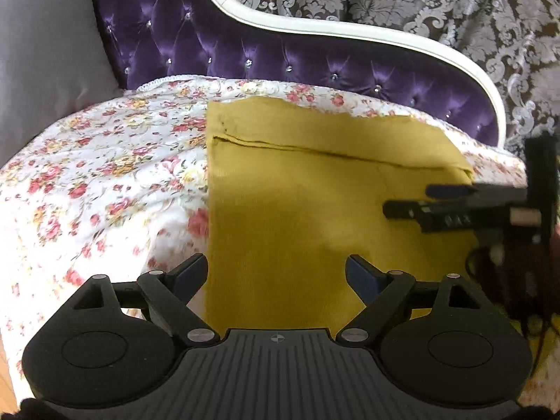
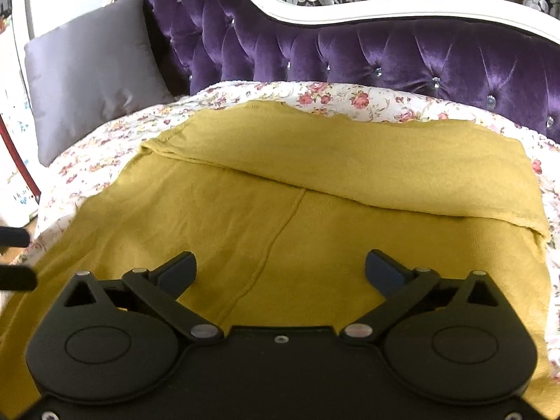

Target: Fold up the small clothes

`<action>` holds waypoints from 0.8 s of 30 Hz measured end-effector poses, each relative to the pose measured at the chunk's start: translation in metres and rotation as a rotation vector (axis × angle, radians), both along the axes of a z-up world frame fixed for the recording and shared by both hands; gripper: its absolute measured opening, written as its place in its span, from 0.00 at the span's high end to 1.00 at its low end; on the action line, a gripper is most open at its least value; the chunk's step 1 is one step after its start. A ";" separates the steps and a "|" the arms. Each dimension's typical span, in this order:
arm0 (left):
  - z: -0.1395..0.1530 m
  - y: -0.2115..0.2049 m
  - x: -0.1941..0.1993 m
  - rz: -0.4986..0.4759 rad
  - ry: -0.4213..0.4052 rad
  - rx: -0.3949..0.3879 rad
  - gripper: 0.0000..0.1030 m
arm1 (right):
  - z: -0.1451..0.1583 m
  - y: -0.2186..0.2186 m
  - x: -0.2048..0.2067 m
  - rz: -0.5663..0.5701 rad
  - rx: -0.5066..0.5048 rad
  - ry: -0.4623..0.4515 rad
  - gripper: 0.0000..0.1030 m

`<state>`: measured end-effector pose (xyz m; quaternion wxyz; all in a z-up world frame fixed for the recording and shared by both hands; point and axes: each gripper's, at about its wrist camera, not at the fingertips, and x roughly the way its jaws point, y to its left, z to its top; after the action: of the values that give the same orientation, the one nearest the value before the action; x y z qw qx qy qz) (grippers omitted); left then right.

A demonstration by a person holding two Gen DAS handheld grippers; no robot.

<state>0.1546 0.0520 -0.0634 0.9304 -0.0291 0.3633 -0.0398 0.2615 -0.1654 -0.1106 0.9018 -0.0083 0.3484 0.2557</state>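
Note:
A mustard-yellow knit garment (image 1: 315, 203) lies flat on a floral bedspread (image 1: 105, 175), its far part folded over along a crease. My left gripper (image 1: 276, 273) is open and empty, just above the garment's left edge. My right gripper (image 2: 280, 269) is open and empty over the garment (image 2: 280, 210), beside a seam. The right gripper also shows in the left wrist view (image 1: 413, 199) at the right, over the cloth. The left gripper's fingertips (image 2: 14, 238) show at the left edge of the right wrist view.
A purple tufted headboard (image 1: 280, 56) with a white frame runs behind the bed. A grey cushion (image 1: 45, 52) leans at the back left. Patterned curtains (image 1: 455, 7) hang behind. Wooden floor (image 1: 5, 367) shows at the lower left.

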 end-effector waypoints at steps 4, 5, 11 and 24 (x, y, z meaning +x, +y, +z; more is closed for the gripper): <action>0.000 -0.005 -0.018 -0.021 -0.015 0.028 0.17 | 0.008 -0.003 -0.005 -0.028 -0.012 0.004 0.01; 0.000 -0.004 -0.022 -0.021 -0.016 0.028 0.17 | 0.012 -0.006 -0.009 -0.049 -0.007 -0.001 0.01; 0.001 0.002 -0.047 -0.017 -0.020 0.015 0.16 | 0.047 -0.041 -0.060 -0.142 0.075 -0.044 0.01; -0.003 0.007 -0.093 -0.016 0.008 -0.012 0.16 | 0.055 -0.114 -0.195 -0.427 0.130 -0.042 0.01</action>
<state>0.0616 0.0592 -0.0665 0.9283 -0.0317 0.3672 -0.0494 0.0664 -0.2792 -0.0555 0.9411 0.1185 0.3064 0.0804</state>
